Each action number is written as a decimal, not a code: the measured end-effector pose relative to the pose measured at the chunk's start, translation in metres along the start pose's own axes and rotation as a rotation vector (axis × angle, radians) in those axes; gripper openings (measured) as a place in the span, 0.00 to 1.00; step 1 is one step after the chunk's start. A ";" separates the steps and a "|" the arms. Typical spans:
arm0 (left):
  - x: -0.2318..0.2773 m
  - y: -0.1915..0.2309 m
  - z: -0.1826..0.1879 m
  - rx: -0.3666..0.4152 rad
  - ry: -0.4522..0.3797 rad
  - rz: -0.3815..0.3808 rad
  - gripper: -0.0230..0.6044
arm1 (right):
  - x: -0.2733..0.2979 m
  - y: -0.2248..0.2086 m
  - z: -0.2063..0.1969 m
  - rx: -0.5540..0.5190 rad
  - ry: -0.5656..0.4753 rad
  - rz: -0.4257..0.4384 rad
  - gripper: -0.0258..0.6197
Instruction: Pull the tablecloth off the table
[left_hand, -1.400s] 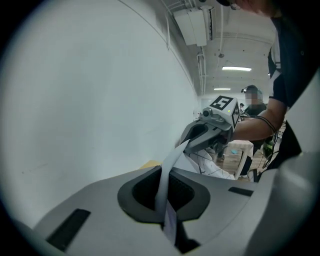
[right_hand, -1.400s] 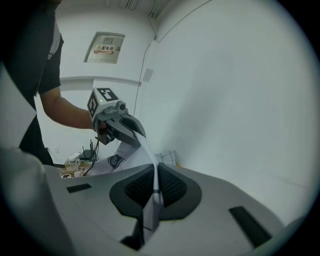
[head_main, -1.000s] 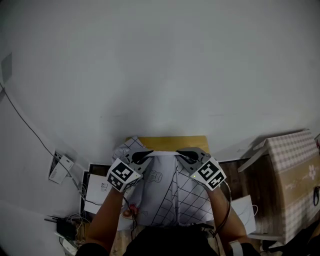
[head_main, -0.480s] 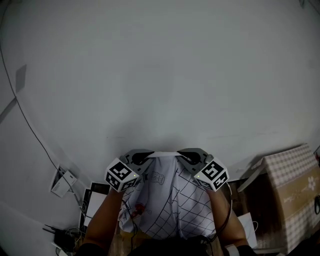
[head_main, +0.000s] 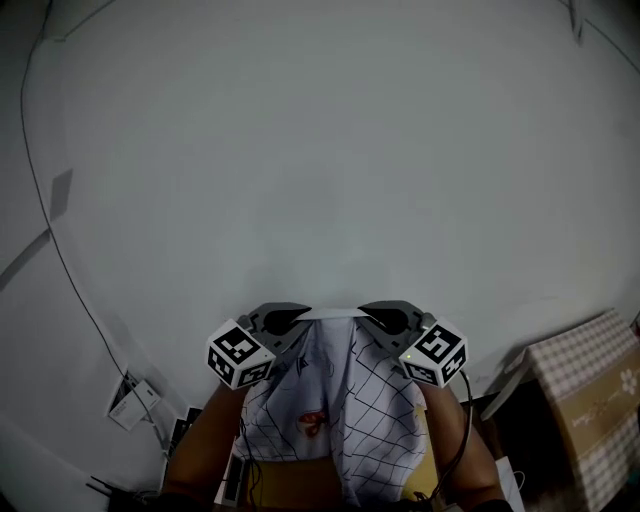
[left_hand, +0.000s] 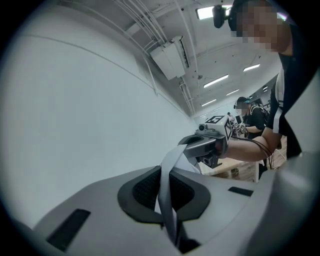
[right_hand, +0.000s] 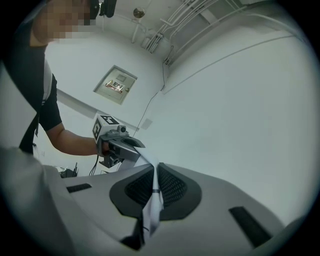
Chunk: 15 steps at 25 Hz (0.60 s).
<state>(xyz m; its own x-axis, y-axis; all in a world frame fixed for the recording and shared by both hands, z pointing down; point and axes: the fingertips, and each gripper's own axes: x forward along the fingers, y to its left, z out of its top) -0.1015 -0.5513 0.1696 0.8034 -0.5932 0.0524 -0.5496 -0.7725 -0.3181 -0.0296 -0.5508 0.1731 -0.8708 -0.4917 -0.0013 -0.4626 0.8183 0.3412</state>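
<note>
The tablecloth (head_main: 340, 420) is white with a black grid and small prints. Its top edge is stretched taut between my two grippers and the rest hangs down in front of the person. My left gripper (head_main: 290, 318) is shut on the edge's left end, and my right gripper (head_main: 376, 318) is shut on its right end. In the left gripper view a strip of cloth (left_hand: 170, 165) runs out from between the pressed pads toward the right gripper (left_hand: 205, 145). The right gripper view shows cloth (right_hand: 151, 210) pinched in its jaws, with the left gripper (right_hand: 120, 145) beyond. The hanging cloth hides the table.
A plain white wall (head_main: 320, 150) fills the space ahead. A box with a checked top (head_main: 585, 385) stands at the right. A white device (head_main: 130, 402) and cables lie on the floor at the left. Another person (left_hand: 252, 117) stands far behind.
Both grippers have risen together with the cloth edge held between them. The wooden tabletop seen a second ago is now out of sight behind the hanging cloth.
</note>
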 end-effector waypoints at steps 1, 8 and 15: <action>-0.001 0.002 0.010 0.004 -0.014 -0.005 0.06 | -0.001 -0.002 0.010 -0.006 -0.011 0.000 0.08; -0.006 0.002 0.067 0.015 -0.117 -0.061 0.06 | -0.014 -0.011 0.062 0.011 -0.065 0.032 0.08; -0.003 0.009 0.114 0.018 -0.187 -0.107 0.06 | -0.025 -0.025 0.106 -0.025 -0.085 0.018 0.08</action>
<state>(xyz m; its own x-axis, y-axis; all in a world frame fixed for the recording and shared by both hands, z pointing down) -0.0829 -0.5306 0.0588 0.8863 -0.4544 -0.0896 -0.4563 -0.8235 -0.3370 -0.0142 -0.5272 0.0655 -0.8903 -0.4493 -0.0749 -0.4437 0.8183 0.3655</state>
